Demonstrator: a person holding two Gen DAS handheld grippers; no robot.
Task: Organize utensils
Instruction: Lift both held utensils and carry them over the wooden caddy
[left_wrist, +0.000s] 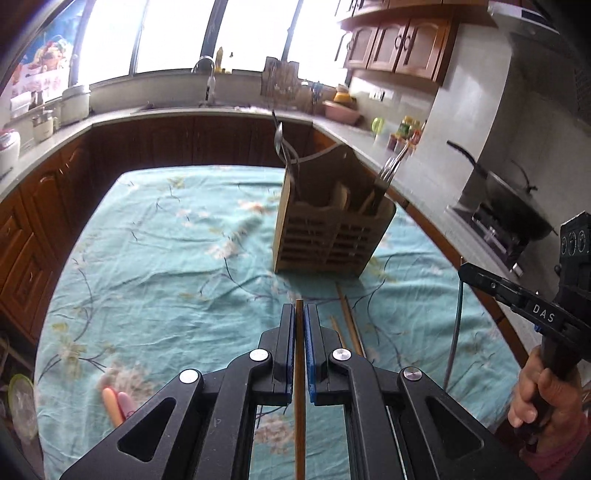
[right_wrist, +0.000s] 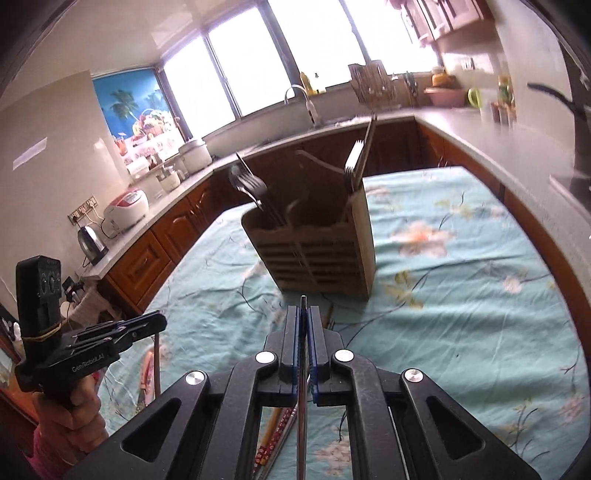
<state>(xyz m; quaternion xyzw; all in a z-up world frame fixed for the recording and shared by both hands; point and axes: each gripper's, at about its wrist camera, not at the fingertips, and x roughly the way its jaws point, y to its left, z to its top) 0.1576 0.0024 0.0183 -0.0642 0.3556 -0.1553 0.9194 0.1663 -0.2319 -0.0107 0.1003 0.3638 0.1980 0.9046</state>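
Observation:
A wooden slatted utensil holder (left_wrist: 328, 229) (right_wrist: 314, 251) stands on the turquoise floral tablecloth (left_wrist: 166, 258) (right_wrist: 461, 295) and holds spoons and forks. My left gripper (left_wrist: 299, 314) is shut on a wooden chopstick (left_wrist: 299, 369), a short way in front of the holder. My right gripper (right_wrist: 303, 314) is shut on a thin metal utensil handle (right_wrist: 303, 387), which hangs below its jaws in the left wrist view (left_wrist: 453, 332). More wooden chopsticks (left_wrist: 349, 321) lie on the cloth beside my left gripper.
Pink and orange plastic utensils (left_wrist: 116, 404) lie at the cloth's near left. Patterned chopsticks (right_wrist: 275, 435) lie under my right gripper. Wooden cabinets and a grey counter with sink (left_wrist: 210, 88), rice cooker (right_wrist: 127, 208), kettle and stove wok (left_wrist: 509, 199) ring the table.

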